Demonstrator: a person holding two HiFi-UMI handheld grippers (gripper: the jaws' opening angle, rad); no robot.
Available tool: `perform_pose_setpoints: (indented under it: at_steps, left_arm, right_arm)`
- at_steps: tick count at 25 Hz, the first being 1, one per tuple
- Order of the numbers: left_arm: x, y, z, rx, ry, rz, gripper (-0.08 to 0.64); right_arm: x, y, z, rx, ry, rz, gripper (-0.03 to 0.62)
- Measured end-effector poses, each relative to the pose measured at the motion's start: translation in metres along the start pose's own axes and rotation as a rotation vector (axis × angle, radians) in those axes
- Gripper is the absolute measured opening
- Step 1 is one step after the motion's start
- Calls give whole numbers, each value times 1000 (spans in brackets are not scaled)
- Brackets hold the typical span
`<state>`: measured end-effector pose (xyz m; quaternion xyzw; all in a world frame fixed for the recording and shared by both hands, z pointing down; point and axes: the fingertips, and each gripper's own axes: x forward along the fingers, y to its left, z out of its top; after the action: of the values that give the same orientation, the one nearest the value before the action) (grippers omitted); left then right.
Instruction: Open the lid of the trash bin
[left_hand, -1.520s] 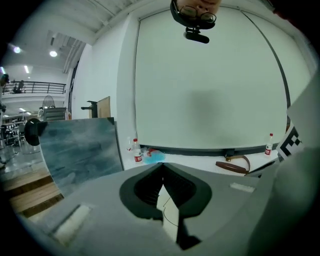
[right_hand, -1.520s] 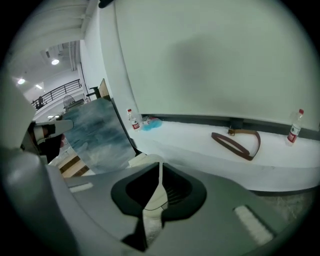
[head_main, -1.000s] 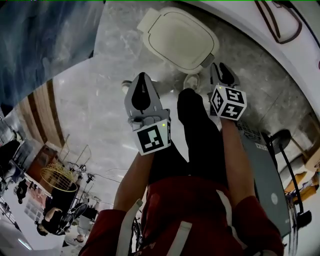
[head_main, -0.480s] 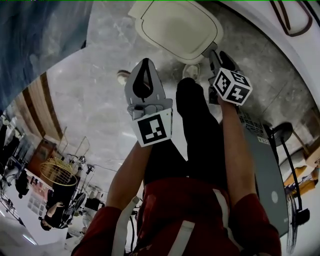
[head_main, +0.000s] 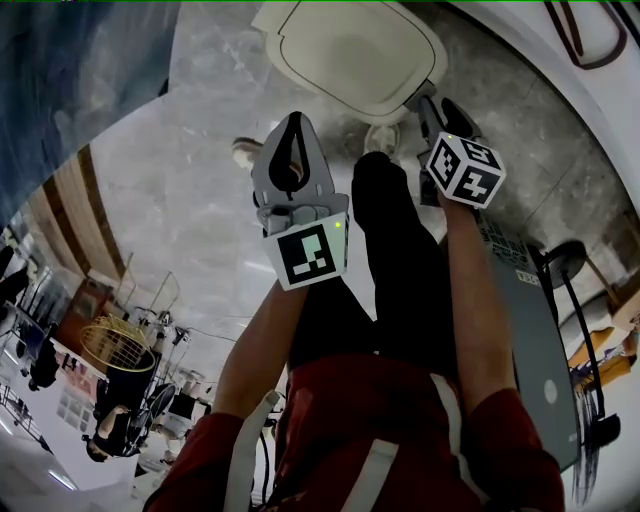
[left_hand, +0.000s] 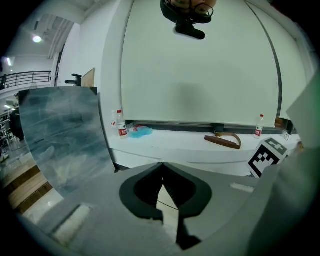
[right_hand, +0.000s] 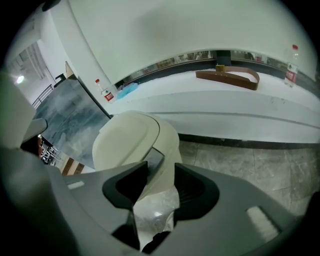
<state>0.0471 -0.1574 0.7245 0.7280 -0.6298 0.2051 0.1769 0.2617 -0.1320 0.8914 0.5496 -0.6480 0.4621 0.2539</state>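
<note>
The cream trash bin (head_main: 350, 55) stands on the floor ahead, its lid (right_hand: 127, 135) down. A dark panel (right_hand: 152, 161) sits on the bin's front under the lid's edge. My right gripper (head_main: 437, 108) points steeply down at that front corner. In the right gripper view its jaws (right_hand: 160, 165) are opening, with the bin's front showing in the gap and neither pad pressing on it. My left gripper (head_main: 292, 122) hangs left of the bin and apart from it. Its jaws (left_hand: 161, 165) meet at the tips with nothing held.
The person's dark trouser leg and pale shoe (head_main: 382, 138) stand between the grippers, close to the bin. A white ledge (right_hand: 225, 100) behind carries water bottles (left_hand: 121, 129), a blue cloth (left_hand: 141, 131) and a brown strap (right_hand: 227, 77). A grey laptop-like slab (head_main: 530, 330) lies at the right.
Both grippers have sunk toward the bin, which now sits higher and closer in the head view. Almost nothing has moved in the last half second.
</note>
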Motion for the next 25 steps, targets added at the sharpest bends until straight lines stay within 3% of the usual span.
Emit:
perform_pose_setpoints:
  at_steps: [25]
  left_arm:
    - [-12, 14, -3, -20, 11, 34, 5]
  right_arm:
    - [1, -1, 1, -31, 38, -24, 178]
